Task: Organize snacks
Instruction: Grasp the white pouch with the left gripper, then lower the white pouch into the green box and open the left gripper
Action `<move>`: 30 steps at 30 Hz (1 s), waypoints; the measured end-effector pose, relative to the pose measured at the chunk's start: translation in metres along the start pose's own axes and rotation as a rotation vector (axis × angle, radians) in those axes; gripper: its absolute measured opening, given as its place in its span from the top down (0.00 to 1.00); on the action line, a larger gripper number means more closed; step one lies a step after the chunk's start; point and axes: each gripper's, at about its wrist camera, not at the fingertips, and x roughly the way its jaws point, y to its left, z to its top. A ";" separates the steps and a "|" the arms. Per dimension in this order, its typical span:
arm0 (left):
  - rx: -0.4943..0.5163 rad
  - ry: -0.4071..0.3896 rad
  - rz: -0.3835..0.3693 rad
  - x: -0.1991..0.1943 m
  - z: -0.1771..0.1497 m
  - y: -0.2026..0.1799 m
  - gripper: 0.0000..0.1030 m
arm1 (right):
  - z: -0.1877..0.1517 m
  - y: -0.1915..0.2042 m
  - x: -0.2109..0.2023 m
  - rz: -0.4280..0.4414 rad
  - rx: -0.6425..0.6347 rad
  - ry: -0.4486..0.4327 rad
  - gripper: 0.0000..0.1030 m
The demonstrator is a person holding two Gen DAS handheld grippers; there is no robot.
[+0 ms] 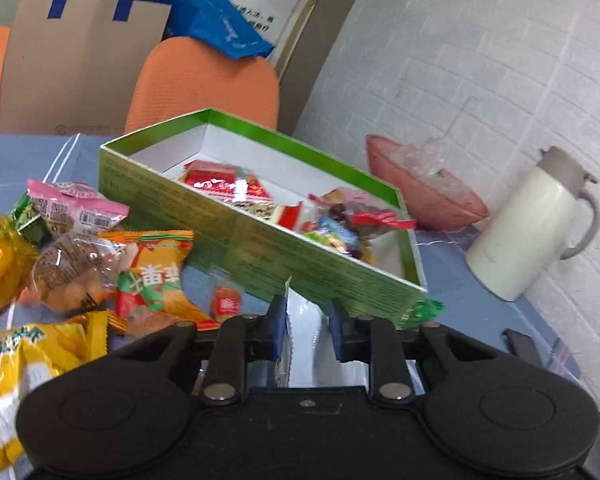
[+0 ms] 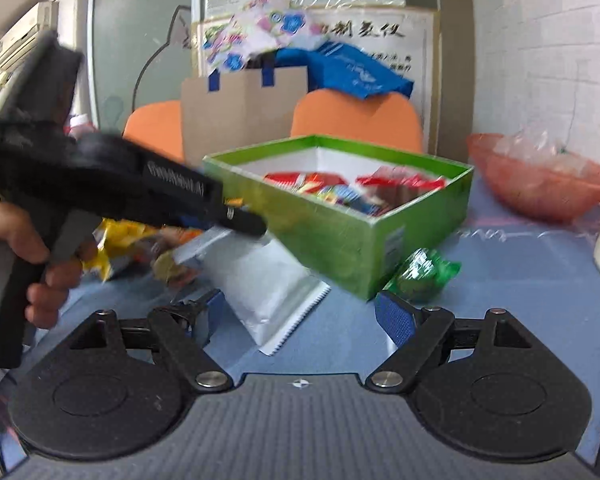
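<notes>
Closing left gripper (image 1: 307, 322) around silver packet (image 2: 266, 280), pads not visibly pressing | light, crinkly, slippery; pinch sealed edge | right gripper (image 2: 296, 316) spread wide, empty | green box (image 2: 420, 236) centre frame

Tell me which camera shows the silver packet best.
The right wrist view. There the silver packet shows nearly whole, leaning off the table with its serrated edge clear, its top under the left claw. In the left wrist view it is only a thin edge-on sliver between that claw's fingers.
</notes>
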 end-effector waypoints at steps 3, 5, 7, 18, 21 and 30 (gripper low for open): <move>0.019 0.010 -0.042 -0.013 -0.010 -0.008 0.27 | -0.004 0.005 0.005 0.001 0.005 0.033 0.00; 0.012 0.023 -0.057 -0.022 -0.023 -0.009 0.28 | -0.007 0.007 0.003 0.007 0.004 0.044 0.00; -0.016 0.022 -0.077 -0.032 -0.035 -0.006 0.27 | -0.011 0.008 0.000 0.025 -0.001 0.046 0.00; -0.094 0.024 -0.078 -0.026 -0.038 0.002 0.00 | -0.017 0.011 -0.001 0.020 -0.041 0.086 0.00; -0.074 0.046 -0.086 -0.012 -0.034 -0.002 0.00 | -0.014 0.006 0.005 0.004 -0.035 0.106 0.00; -0.065 0.105 -0.083 0.009 -0.033 -0.002 0.19 | -0.009 -0.004 0.019 -0.005 0.019 0.117 0.29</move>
